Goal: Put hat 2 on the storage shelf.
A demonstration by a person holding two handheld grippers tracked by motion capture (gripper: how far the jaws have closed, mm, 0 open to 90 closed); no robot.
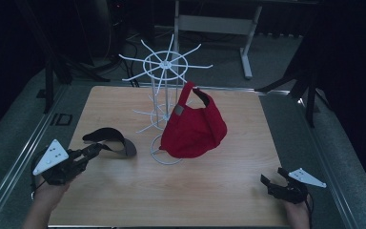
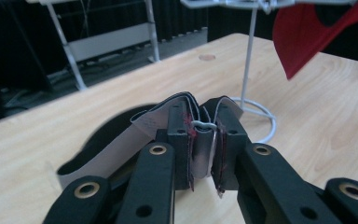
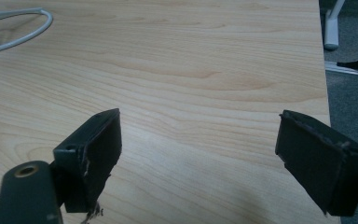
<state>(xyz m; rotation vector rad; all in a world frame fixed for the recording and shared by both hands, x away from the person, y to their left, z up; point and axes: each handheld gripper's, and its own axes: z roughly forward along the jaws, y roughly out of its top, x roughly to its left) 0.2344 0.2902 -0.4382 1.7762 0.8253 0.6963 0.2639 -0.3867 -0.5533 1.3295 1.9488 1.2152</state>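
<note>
Black cap (image 1: 108, 140): soft dark fabric with a curved brim and a pale grey lining band; lies at the left of the wooden table (image 1: 228, 191), its rear edge lifted. The left gripper view shows the band and a small metal buckle (image 2: 204, 125) folded between the pads.

Left gripper (image 1: 91, 151): black jointed jaws, grey three-cornered plate on top, held in a hand; jaws pinched tight on the black cap's rear band.

Right gripper (image 1: 272, 183): same build, low at the table's right front corner; jaws spread wide with bare tabletop between them, pads (image 3: 103, 149) frayed at the edges.

Red cap (image 1: 193, 128): matte red cloth, rounded crown, small grey tag, black strap at the top; hangs from a prong of the rack, well apart from the black cap.

Hat rack (image 1: 166, 81): thin white wire, wheel of radiating prongs on a slim post, ring base on the table; stands between the two caps.

Table: pale wood-grain laminate, square-edged.
</note>
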